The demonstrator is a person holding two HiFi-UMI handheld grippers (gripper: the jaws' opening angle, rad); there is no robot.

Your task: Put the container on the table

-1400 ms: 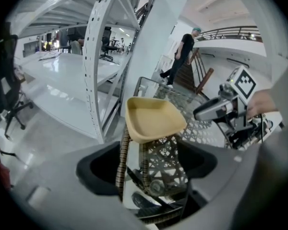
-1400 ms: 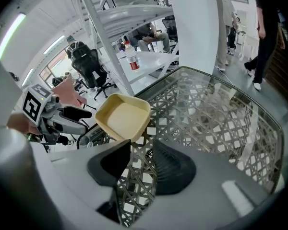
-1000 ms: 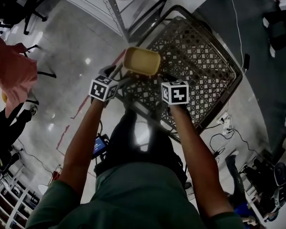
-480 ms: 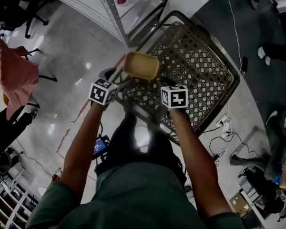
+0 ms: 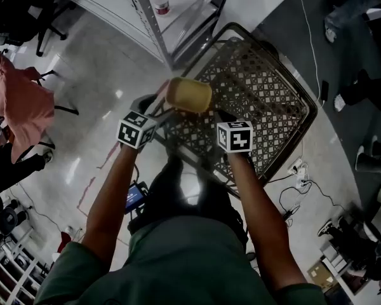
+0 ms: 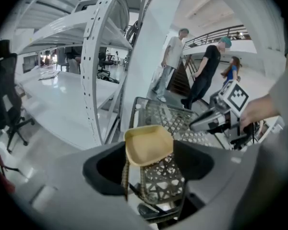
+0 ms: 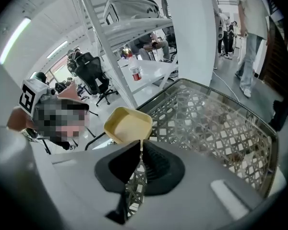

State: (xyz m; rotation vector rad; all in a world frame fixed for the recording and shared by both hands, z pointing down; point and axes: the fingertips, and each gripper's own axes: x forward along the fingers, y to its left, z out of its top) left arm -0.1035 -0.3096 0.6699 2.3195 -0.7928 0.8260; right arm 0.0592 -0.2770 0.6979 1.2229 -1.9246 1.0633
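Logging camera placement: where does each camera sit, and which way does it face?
Head view: on the person's head, looking steeply down at the cart; both forearms show.
Left gripper view: on the left gripper, along its closing jaws, container between them.
Right gripper view: on the right gripper, along its closing jaws, pinching the container's rim.
Both gripper views share the container and cart.

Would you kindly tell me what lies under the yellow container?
The brown lattice cart shows below the container; the stretch of cart and floor straight beneath it is covered.
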